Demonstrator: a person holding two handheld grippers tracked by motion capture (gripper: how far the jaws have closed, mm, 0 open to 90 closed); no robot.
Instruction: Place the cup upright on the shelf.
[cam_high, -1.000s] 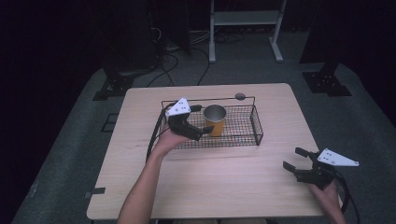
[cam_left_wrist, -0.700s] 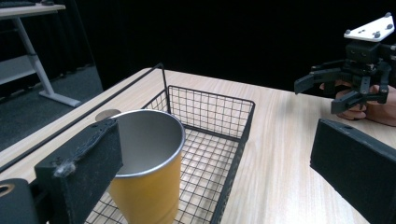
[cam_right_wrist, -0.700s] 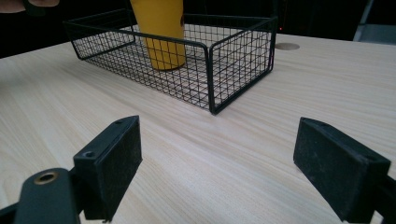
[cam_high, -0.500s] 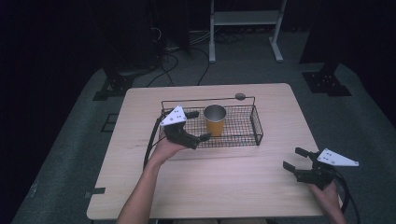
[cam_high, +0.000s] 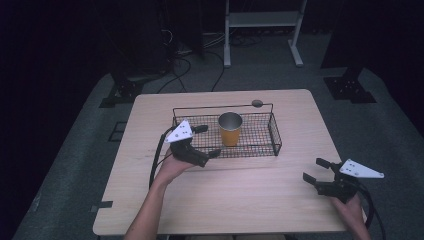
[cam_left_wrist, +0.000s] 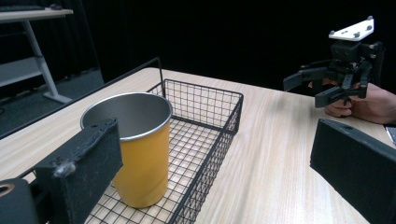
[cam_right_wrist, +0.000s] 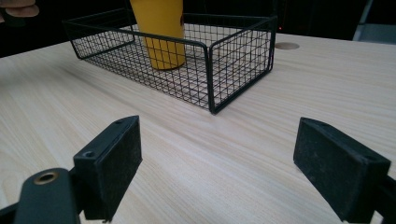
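Room: dark, black backdrop, grey floor with cables and a white stand behind the table.
Table (cam_high: 260, 200): light wood, square-cornered; a small round grey disc (cam_high: 257, 103) sits near its far edge, just behind the basket.
Basket (cam_high: 272, 137): black wire, shallow, with a thin raised rail along its far side; it stands in the far middle of the table.
Cup (cam_high: 230, 128): yellow outside, metal inside, upright in the basket, roughly at its middle; nothing touches it. In the left gripper view the cup (cam_left_wrist: 135, 149) rises well above the basket's wall.
Left gripper (cam_high: 207, 141): held over the basket's near left corner, jaws wide apart and holding nothing; one jaw lies over the basket's left end, the other over the near rim. The cup is just beside it, apart from both jaws.
Right gripper (cam_high: 316, 170): low over the table near the right front corner, well apart from the basket, jaws spread and holding nothing. Its own view looks along the bare wood toward the basket's short end and the cup.
Hands: each grips its tool from below; the left forearm comes in from the bottom edge.
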